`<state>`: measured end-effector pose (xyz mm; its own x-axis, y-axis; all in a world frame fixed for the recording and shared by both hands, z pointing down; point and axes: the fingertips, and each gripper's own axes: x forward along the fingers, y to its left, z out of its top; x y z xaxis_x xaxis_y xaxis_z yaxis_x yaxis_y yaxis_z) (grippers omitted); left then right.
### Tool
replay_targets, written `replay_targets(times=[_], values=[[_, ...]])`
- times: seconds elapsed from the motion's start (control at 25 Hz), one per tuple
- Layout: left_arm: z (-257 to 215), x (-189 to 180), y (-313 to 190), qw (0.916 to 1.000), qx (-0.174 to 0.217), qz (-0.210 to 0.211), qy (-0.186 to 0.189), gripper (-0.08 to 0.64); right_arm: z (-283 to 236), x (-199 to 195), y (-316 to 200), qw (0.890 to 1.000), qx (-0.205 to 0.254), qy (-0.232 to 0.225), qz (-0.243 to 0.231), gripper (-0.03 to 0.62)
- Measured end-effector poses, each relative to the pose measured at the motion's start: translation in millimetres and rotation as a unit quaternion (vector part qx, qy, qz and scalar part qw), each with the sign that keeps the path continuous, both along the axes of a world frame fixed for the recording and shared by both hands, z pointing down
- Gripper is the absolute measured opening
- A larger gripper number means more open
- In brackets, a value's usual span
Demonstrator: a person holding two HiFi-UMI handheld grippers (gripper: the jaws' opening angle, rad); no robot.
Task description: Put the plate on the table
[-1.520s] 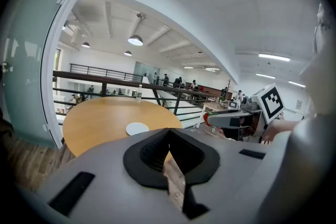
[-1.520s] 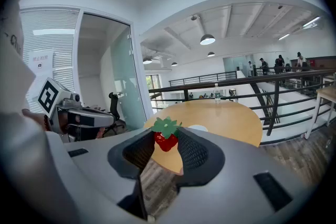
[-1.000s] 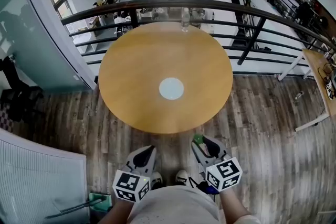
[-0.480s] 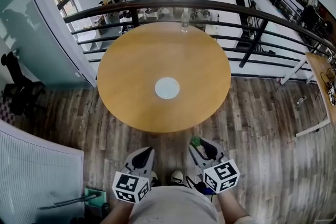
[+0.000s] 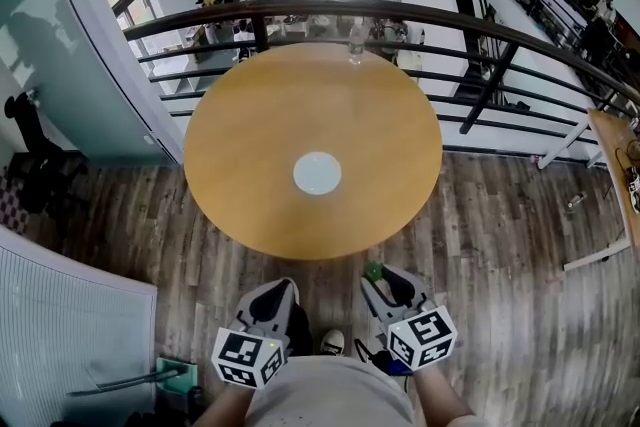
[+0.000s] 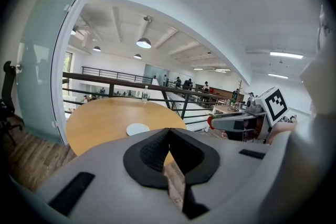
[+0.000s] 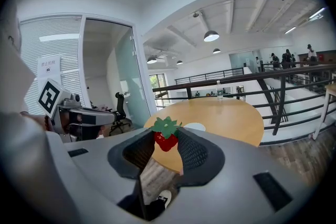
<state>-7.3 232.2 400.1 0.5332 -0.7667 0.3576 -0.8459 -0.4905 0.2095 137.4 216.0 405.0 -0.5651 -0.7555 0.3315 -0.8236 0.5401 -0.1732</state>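
Note:
A small white plate lies near the middle of the round wooden table; it also shows as a pale disc in the left gripper view and the right gripper view. Both grippers hang low, short of the table's near edge, well apart from the plate. My left gripper is shut, its tips meeting with nothing between them. My right gripper is shut on a small red strawberry with green leaves, pinched at the jaw tips.
A clear water bottle stands at the table's far edge, by a dark metal railing over a lower floor. A glass wall runs at the left, another table at the right. Wooden floor and the person's shoe lie below.
The head view has drifted slightly, so table and plate sit a little further left. Both grippers hold their places and the strawberry stays gripped.

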Motion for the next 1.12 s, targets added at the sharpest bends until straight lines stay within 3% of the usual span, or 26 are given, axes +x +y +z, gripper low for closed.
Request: replay_targets(times=[0.32, 0.8, 1.12], values=[[12.3, -6.0, -62.5, 0.9996, -0.006, 0.027, 0.002, 0.021, 9.7, -10.2, -54.9, 1.000, -0.004, 0.003, 0.019, 0.152], [3.4, -51.0, -188.9, 0.9976, 0.001, 0.069, 0.008, 0.021, 6.0, -48.3, -166.5, 0.998, -0.012, 0.020, 0.062, 0.152], [7.4, -69.2, -222.4, 0.9941, -0.003, 0.108, 0.009, 0.021, 2.6, -66.2, -204.0, 0.995, -0.009, 0.030, 0.092, 0.152]])
